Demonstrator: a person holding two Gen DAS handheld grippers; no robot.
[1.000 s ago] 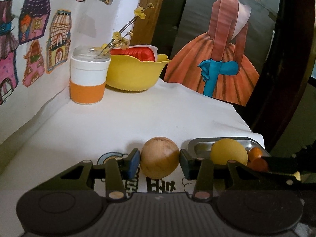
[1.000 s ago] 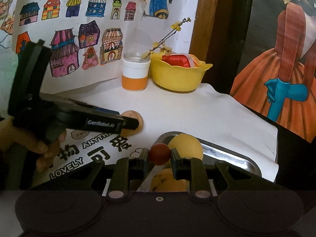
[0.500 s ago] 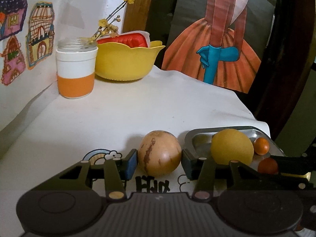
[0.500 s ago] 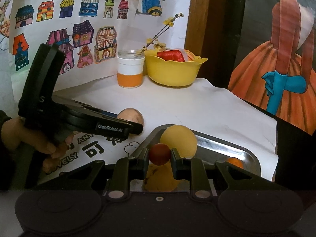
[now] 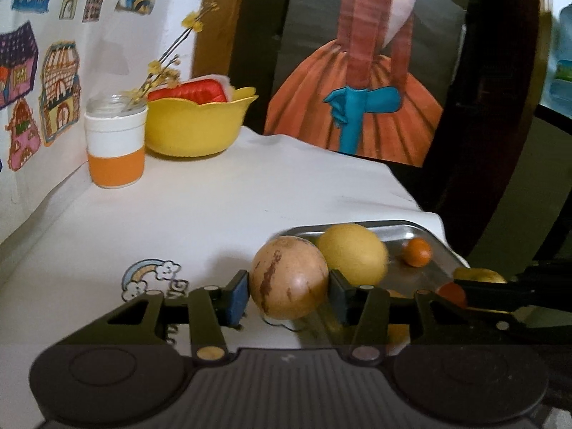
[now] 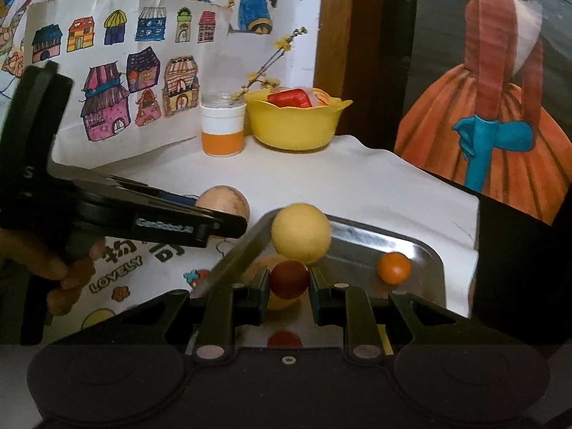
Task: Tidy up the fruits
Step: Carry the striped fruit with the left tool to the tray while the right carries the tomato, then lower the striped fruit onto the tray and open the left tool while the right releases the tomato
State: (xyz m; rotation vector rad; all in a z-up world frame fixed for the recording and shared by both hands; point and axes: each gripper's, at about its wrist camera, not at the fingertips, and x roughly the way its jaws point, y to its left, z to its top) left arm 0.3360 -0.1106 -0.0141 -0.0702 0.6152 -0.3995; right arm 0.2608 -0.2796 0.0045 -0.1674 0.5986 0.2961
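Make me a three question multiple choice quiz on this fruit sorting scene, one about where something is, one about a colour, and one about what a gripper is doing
1. Where does the small orange fruit lie?
A. in the metal tray
B. in the yellow bowl
C. on the printed cloth beside the jar

2. What colour is the lower band of the jar?
A. blue
B. orange
C. green

3. What is the left gripper doing?
A. hanging open over the yellow bowl
B. closed on nothing
C. holding the tan round fruit between its fingers

Answers:
1 A, the fruit sits on the tray's shiny floor, near its far right corner.
2 B, the jar is white above and orange below.
3 C, in the left wrist view both pads press the sides of the tan fruit, next to the tray's edge.
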